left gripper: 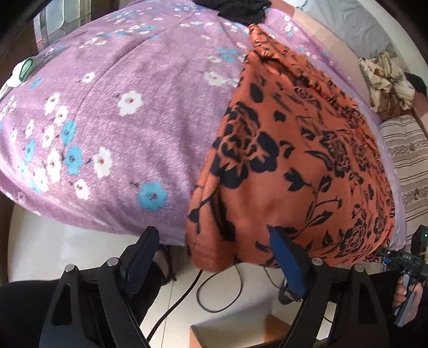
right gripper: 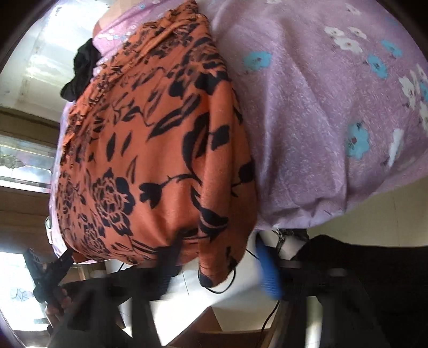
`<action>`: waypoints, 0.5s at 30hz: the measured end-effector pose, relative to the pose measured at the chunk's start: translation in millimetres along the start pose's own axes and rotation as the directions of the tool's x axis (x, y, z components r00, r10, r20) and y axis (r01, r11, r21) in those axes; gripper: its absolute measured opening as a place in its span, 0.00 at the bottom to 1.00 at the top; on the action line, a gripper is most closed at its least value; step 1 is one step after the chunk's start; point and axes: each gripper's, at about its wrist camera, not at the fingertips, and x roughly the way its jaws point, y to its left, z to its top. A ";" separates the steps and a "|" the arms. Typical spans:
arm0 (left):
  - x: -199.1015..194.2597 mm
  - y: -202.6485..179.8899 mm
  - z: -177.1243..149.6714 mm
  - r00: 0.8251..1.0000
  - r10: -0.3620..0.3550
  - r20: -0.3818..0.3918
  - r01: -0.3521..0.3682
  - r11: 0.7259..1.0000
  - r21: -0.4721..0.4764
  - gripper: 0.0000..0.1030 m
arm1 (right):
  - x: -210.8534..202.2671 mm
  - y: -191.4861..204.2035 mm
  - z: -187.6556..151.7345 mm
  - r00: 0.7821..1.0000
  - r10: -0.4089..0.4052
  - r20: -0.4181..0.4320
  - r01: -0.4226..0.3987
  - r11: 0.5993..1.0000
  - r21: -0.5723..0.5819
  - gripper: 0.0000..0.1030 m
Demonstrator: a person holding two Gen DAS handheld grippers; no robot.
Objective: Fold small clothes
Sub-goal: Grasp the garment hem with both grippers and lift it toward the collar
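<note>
Two fisheye views show one orange garment (left gripper: pixel 289 166) with a black rose-and-leaf print, lying on a bed covered by a fuzzy lilac blanket (left gripper: pixel 128 128) patterned with white and blue flowers. The garment is smooth, thin fabric; its near hem hangs over the bed's edge in soft rounded folds, and its far end narrows into gathered creases. The blanket has a napped, fleecy texture and curves down over the mattress edge.

Left wrist view: the left gripper (left gripper: pixel 211 243) has its jaws spread wide, one finger below the blanket edge and the blue-padded finger (left gripper: pixel 287 263) in front of the garment's hanging hem; nothing is clamped between them. At the right border the right gripper (left gripper: pixel 382 251) appears from the side, its tip at the garment's lower corner; whether it pinches the cloth cannot be told here. A crumpled black cloth (left gripper: pixel 240 9) lies at the garment's far end, and a striped cushion (left gripper: pixel 404 163) sits beyond the bed.

Right wrist view: the right gripper (right gripper: pixel 214 249) is blurred, jaws wide apart, the dark finger (right gripper: pixel 171 251) against the garment's hem and the blue finger (right gripper: pixel 268 270) clear of it; no cloth is held between them. The left gripper (right gripper: pixel 65 257) shows at the left border by the hem's other corner. Black cables (right gripper: pixel 227 283) lie on the pale tiled floor (right gripper: pixel 187 316) below.
</note>
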 end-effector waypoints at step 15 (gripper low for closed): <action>-17.6 7.1 8.0 0.991 -0.126 0.043 0.125 0.992 0.018 0.07 | -50.9 43.0 -6.7 0.997 0.029 0.078 -0.017 0.988 -0.152 0.06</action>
